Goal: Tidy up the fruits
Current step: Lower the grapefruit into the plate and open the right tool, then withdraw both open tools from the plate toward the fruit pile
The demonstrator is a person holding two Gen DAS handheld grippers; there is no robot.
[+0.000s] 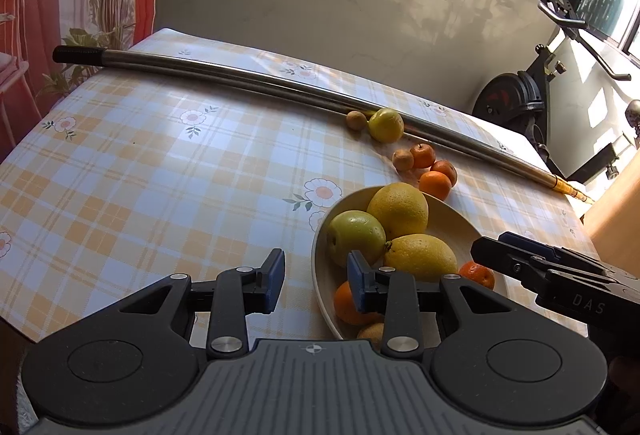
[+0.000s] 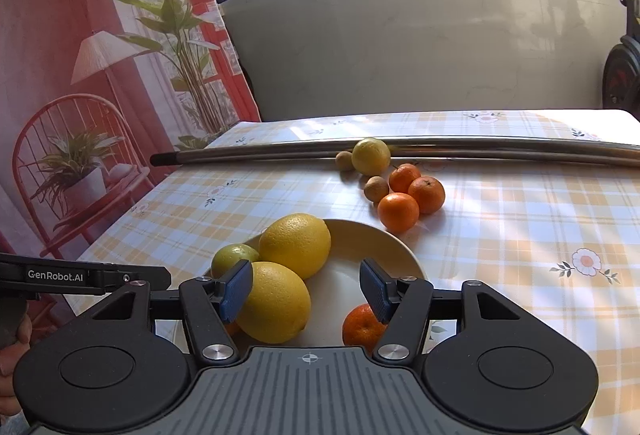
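A cream bowl (image 1: 460, 223) (image 2: 372, 239) holds two big yellow citrus (image 1: 398, 210) (image 2: 295, 245), a green fruit (image 1: 355, 237) (image 2: 234, 258), small oranges (image 1: 477, 274) (image 2: 362, 327) and a brown kiwi (image 1: 370, 333). On the cloth beyond lie three small oranges (image 1: 435, 184) (image 2: 398, 212), two kiwis (image 1: 403, 159) (image 2: 376, 188) and a yellow-green fruit (image 1: 385, 124) (image 2: 371, 156). My left gripper (image 1: 316, 281) is open and empty at the bowl's near left rim. My right gripper (image 2: 306, 289) is open and empty, low over the bowl; it also shows in the left wrist view (image 1: 520, 255).
A long steel pole (image 1: 256, 77) (image 2: 480, 149) lies across the table behind the fruit. The checked tablecloth (image 1: 140, 163) (image 2: 520, 227) covers the table. An exercise bike (image 1: 520, 95) stands beyond the far right edge. A printed curtain (image 2: 100, 75) hangs at the left.
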